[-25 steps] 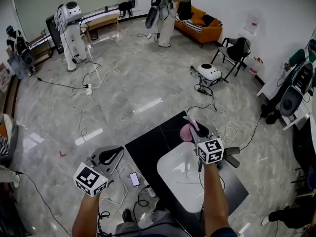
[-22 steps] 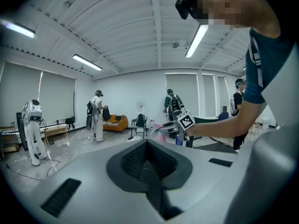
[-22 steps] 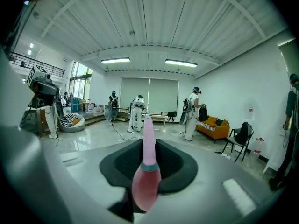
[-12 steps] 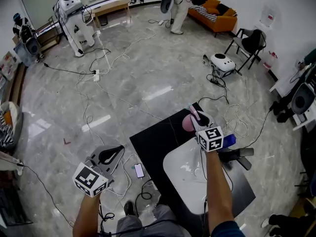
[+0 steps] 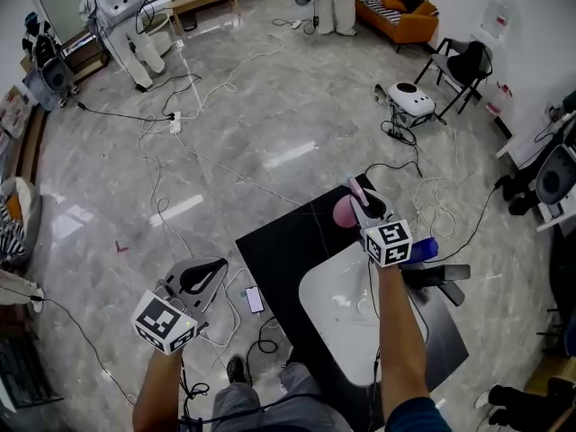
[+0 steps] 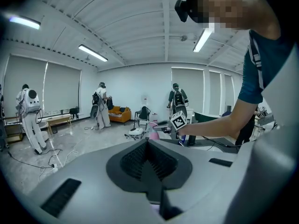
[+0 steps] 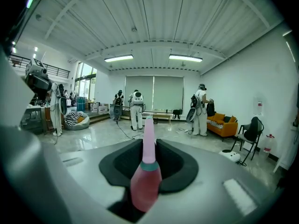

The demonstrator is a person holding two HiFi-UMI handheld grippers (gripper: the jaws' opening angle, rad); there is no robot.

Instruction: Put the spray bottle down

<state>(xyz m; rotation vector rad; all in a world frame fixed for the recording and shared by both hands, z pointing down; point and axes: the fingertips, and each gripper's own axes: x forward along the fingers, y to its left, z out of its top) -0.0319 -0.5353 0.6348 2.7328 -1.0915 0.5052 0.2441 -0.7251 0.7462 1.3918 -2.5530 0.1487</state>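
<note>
**Bottle in the right tongs, over the table**

A grey marble floor [image 5: 225, 133] runs through a large white room, strewn with cables [image 5: 162, 196]. Far beyond both tongs stand people in white suits, an orange sofa [image 5: 405, 16] and a dark chair [image 5: 468, 61]. The black table [image 5: 279, 259] lies under the right arm, with a white oval tray [image 5: 328, 322] on it just behind the right tongs. A phone [image 5: 255, 300] lies on the floor between the left tongs and the table.

The right tongs [image 5: 360, 201] grip the pink bottle [image 5: 343, 211], which stands upright between the pads with its nozzle pointing away, and the jaws are just starting to ease apart. The bottle hangs past the tray's far edge, over the black table; whether its base touches the top I cannot tell. A blue thing [image 5: 423, 248] sits just right of these tongs.

The left tongs [image 5: 216, 266] are closed and empty, off the table's left side, over the floor.

Against a second ago, the bottle is in the same grip and the left tongs remain closed; the blue thing, hidden then, now shows
</note>
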